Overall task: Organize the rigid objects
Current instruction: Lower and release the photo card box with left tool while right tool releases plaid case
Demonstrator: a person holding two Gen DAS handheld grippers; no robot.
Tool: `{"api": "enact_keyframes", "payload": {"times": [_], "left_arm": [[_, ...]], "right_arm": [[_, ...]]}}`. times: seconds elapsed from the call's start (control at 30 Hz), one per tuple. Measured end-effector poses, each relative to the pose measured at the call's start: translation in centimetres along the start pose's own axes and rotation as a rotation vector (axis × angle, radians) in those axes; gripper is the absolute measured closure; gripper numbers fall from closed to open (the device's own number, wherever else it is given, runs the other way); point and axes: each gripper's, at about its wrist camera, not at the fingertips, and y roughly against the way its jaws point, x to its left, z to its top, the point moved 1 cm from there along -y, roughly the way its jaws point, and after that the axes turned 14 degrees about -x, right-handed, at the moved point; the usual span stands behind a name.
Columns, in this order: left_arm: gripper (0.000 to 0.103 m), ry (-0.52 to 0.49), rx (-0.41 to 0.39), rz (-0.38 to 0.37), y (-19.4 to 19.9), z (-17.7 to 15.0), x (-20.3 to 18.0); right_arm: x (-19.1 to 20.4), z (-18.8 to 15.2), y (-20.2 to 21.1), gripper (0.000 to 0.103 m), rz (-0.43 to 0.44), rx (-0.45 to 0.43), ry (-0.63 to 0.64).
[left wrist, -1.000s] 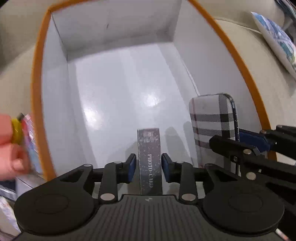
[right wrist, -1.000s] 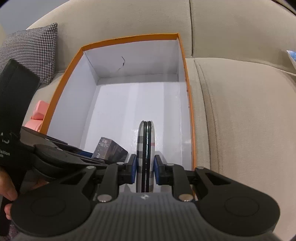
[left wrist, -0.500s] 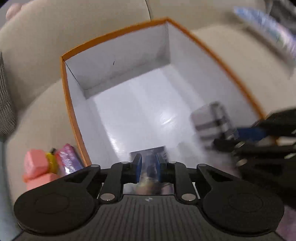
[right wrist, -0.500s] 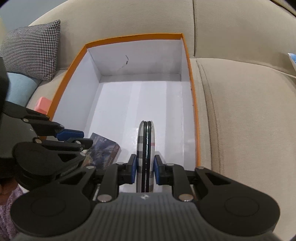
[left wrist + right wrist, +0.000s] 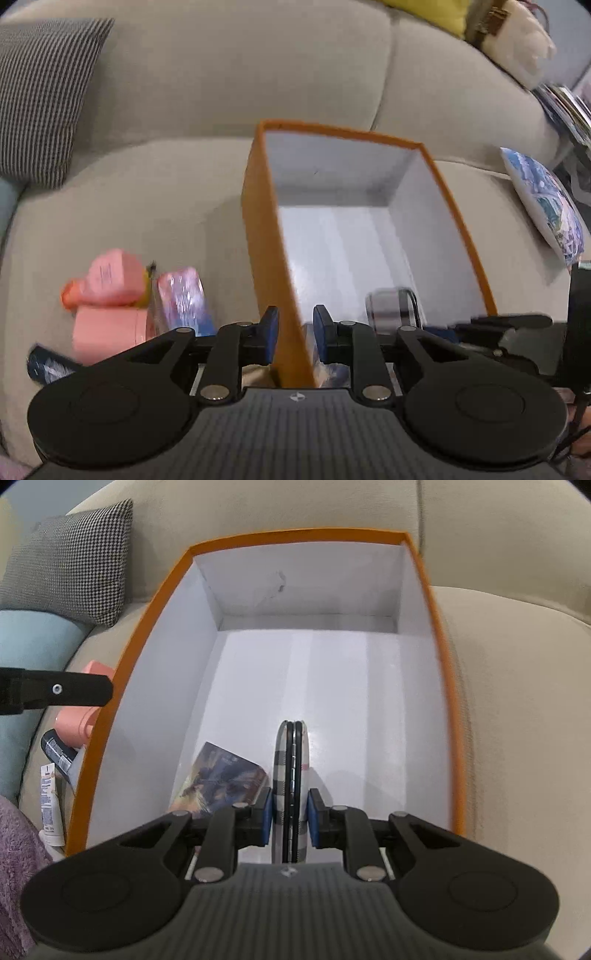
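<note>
An orange box [image 5: 140, 635] with a white inside stands on a beige sofa. My right gripper [image 5: 290, 819] is shut on a plaid case [image 5: 290, 768], held on edge low inside the box. A dark photo card box [image 5: 221, 775] lies flat on the box floor to its left. My left gripper [image 5: 294, 332] is open and empty, above the box's left wall [image 5: 271, 266], which shows between its fingers. The plaid case also shows blurred in the left wrist view [image 5: 391, 306].
Left of the box on the sofa lie pink packages [image 5: 107, 295], a glittery pink packet [image 5: 183, 295], a dark tube [image 5: 61, 755] and a white tube [image 5: 48, 805]. A houndstooth cushion [image 5: 74, 557] and a patterned blue cushion [image 5: 546, 203] flank the box.
My left gripper let go of the photo card box, which now lies flat in the box, and has drawn back and left over the box wall. The right gripper moved slightly forward.
</note>
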Motion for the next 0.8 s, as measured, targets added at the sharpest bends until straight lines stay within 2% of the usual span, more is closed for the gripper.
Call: {"api": "enact_keyframes", "payload": {"times": [0.2, 0.3, 0.37, 0.6, 0.8], "left_arm": [[0.080, 0.100, 0.061, -0.066, -1.3, -0.8, 1.5], [0.086, 0.105, 0.069, -0.071, -1.8, -1.1, 1.5], [0.086, 0.114, 0.074, -0.078, -2.0, -1.1, 1.5], [0.086, 0.126, 0.078, -0.089, -1.8, -1.3, 1.9], [0.086, 0.136, 0.081, -0.094, -2.0, -1.3, 2.1]], "right_arm": [[2.7, 1.5, -2.6, 0.083, -0.027, 0.018, 0.192], [3.5, 1.6, -3.1, 0.084, 0.012, 0.036, 0.219], [4.0, 1.5, -3.2, 0.084, 0.045, 0.049, 0.233], [4.1, 0.9, -3.1, 0.084, 0.129, 0.116, 0.166], [0.6, 1.0, -4.0, 0.084, 0.207, 0.236, -0.038]]}}
